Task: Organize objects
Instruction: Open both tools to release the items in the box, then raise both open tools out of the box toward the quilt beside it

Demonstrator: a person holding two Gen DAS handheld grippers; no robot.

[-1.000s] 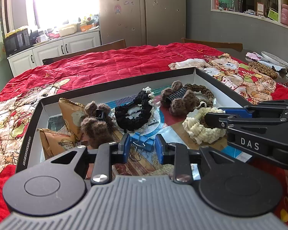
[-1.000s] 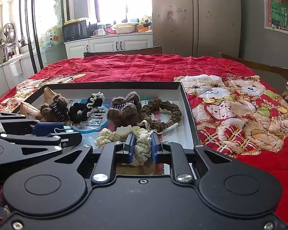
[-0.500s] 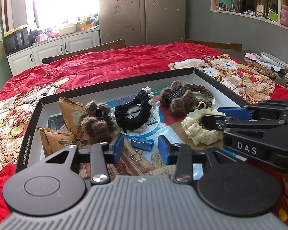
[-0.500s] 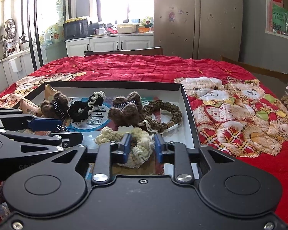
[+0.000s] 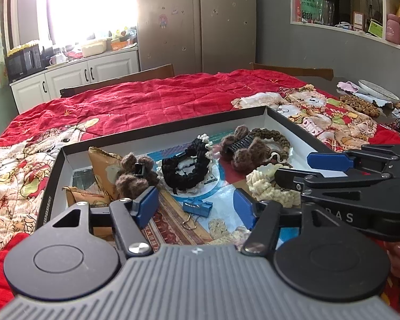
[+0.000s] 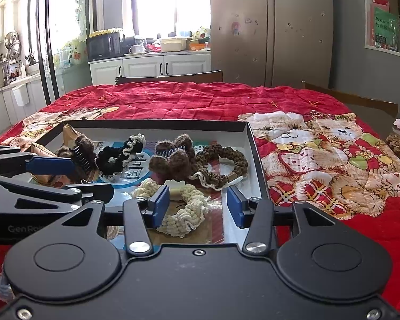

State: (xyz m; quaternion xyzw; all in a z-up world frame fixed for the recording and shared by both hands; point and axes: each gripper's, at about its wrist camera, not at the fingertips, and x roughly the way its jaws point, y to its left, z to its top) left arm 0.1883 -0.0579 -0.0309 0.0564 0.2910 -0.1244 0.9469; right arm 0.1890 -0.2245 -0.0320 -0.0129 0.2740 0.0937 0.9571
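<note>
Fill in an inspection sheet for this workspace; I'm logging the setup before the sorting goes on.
Surface: red quilt with teddy bear prints covers the table.
Job's things: shallow box holds a cream scrunchie, black scrunchie, brown braided band, two fuzzy brown hair clips, blue binder clip and tan packets.
Clutter: plate and small items at the table's far right edge.
Grippers: left gripper open above the binder clip; right gripper open around the cream scrunchie.
Cables: nothing seen.
Surroundings: kitchen with fridge, white cabinets, microwave, wall shelves.
</note>
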